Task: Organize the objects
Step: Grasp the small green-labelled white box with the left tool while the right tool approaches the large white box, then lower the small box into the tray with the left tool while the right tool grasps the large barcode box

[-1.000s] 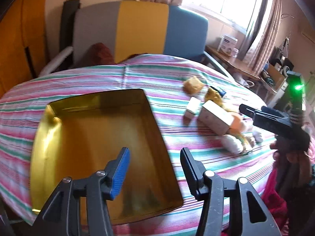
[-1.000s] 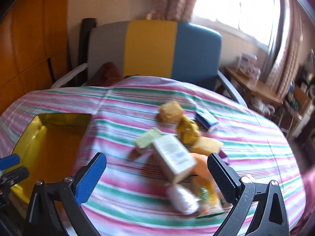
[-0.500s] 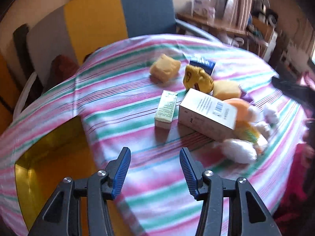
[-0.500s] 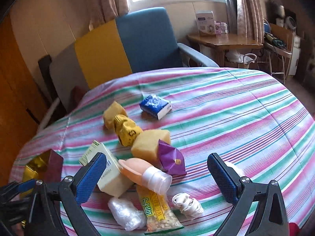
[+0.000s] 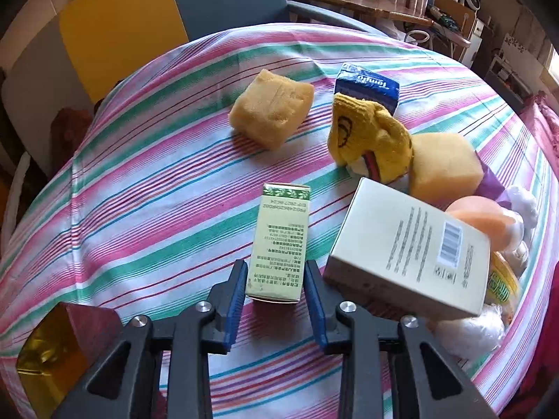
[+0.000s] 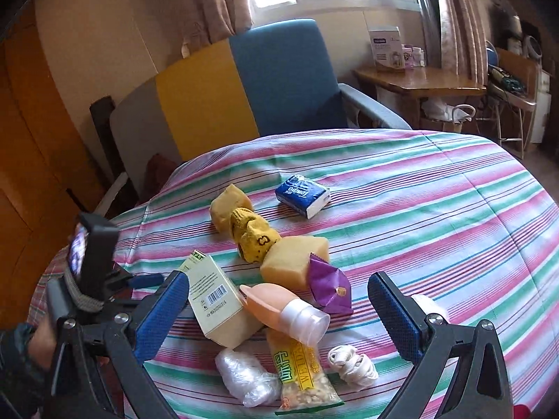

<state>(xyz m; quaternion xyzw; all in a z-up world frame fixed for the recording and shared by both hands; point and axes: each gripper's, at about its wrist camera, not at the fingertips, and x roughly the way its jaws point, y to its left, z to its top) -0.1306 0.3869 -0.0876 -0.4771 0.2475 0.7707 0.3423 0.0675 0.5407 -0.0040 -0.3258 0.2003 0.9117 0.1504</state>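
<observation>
A small green box [image 5: 279,241] lies on the striped tablecloth [image 5: 157,188]. My left gripper [image 5: 276,291] is open, its blue pads on either side of the box's near end with small gaps. A larger beige box [image 5: 412,248] lies to the right, also in the right wrist view [image 6: 216,303]. Two yellow sponges [image 5: 270,108] [image 5: 442,164], a yellow sock [image 5: 367,136] and a blue tissue pack [image 5: 367,85] lie beyond. My right gripper [image 6: 279,309] is wide open above a peach bottle [image 6: 283,309], a snack bag [image 6: 302,373] and a purple packet [image 6: 328,286].
A gold tin [image 5: 45,359] shows at the lower left corner. A clear plastic wad [image 6: 246,377] and a white rolled cloth [image 6: 353,366] lie near the table's front edge. A blue, yellow and grey chair [image 6: 244,94] stands behind the table, a wooden side table [image 6: 419,80] at right.
My left gripper has swung right from over the gold tin and come in around the green box. My right gripper has shifted right and back; the pile now sits between its fingers.
</observation>
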